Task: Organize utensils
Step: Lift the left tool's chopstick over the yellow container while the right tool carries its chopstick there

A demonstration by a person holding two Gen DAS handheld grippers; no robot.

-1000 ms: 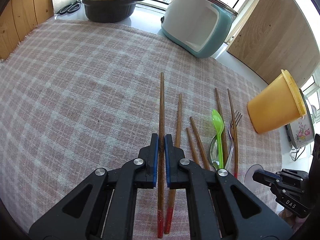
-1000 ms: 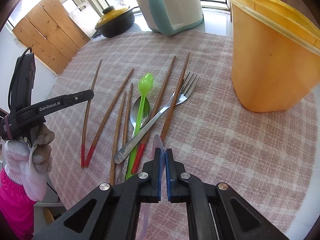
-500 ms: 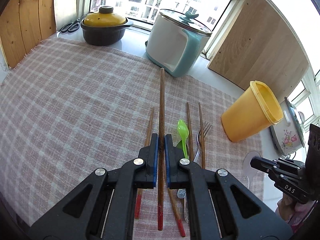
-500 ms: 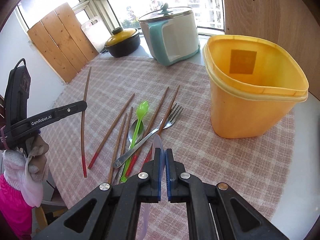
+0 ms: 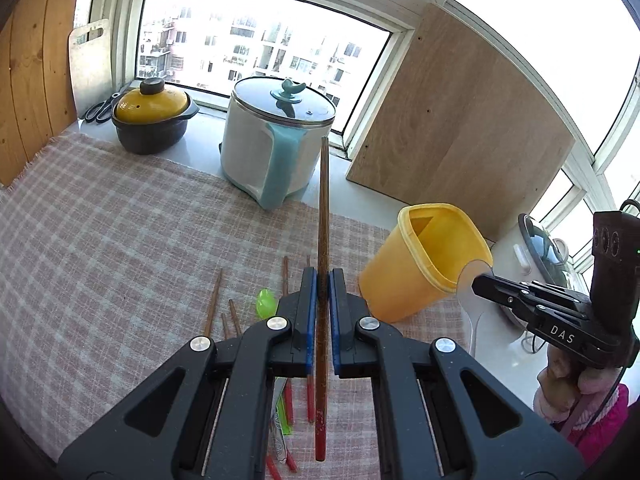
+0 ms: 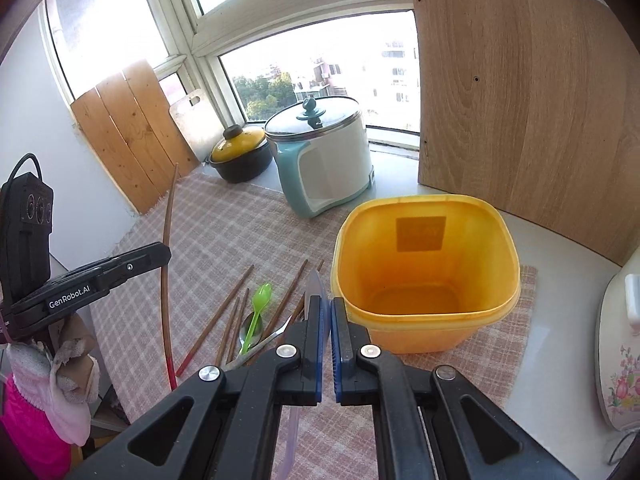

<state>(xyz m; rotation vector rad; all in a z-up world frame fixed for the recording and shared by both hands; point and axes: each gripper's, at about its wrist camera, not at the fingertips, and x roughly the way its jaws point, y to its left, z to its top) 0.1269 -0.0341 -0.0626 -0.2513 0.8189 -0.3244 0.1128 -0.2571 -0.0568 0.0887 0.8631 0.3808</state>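
Holding a light, stiff, slippery wooden chopstick (image 5: 322,240) clamped near its red end in my left claw (image 5: 322,292), clear of the counter (image 5: 100,240), I see the yellow tub (image 5: 424,264) at two o'clock, while my right claw (image 6: 330,316) pinches a thin translucent spoon (image 6: 315,286).

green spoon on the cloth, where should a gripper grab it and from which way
Take the green spoon by its thin handle, near the middle, coming straight down with the fingers across the handle. The handle lies over a metal spoon, between chopsticks on the checked cloth, so there is little room for a side approach. The rounded bowl looks harder to pinch.
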